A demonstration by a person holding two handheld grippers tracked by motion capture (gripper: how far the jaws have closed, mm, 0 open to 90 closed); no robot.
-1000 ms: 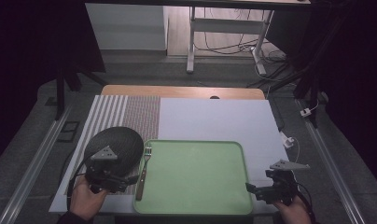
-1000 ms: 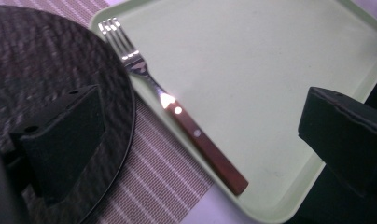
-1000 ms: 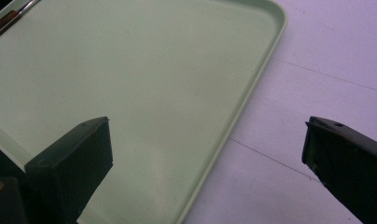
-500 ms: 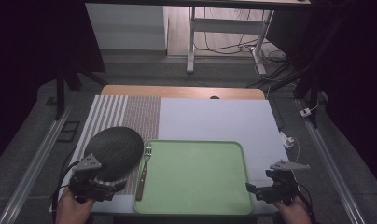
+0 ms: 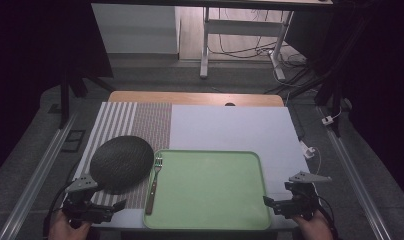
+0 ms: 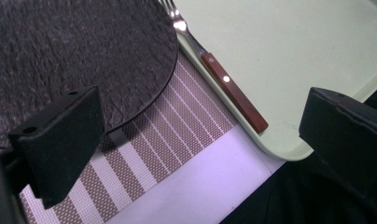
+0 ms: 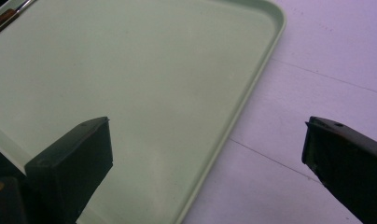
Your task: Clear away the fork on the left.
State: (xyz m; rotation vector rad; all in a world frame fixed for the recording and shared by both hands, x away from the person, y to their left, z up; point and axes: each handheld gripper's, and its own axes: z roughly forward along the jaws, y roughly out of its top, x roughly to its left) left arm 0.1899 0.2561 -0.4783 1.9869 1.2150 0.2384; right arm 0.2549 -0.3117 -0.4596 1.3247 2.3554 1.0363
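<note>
A dark round plate (image 5: 122, 162) (image 6: 84, 51) lies on a striped placemat (image 5: 140, 122) (image 6: 177, 135). A fork with a brown handle (image 5: 154, 182) (image 6: 224, 84) lies along the left rim of a bare green tray (image 5: 210, 190) (image 6: 294, 46) (image 7: 130, 70). My left gripper (image 5: 119, 206) (image 6: 203, 112) is open at the table's near left corner, just short of the plate and fork, holding nothing. My right gripper (image 5: 266, 202) (image 7: 207, 130) is open at the tray's near right corner; its jaws straddle the rim without holding it.
A white sheet (image 5: 230, 127) covers the table behind and right of the tray. A wooden strip (image 5: 190, 97) runs along the far edge. Desk legs and cables (image 5: 250, 50) stand on the floor beyond. A small white plug (image 5: 310, 150) lies at the right edge.
My left gripper drew back from over the dark plate toward the near left corner, uncovering the plate. The right gripper stayed put.
</note>
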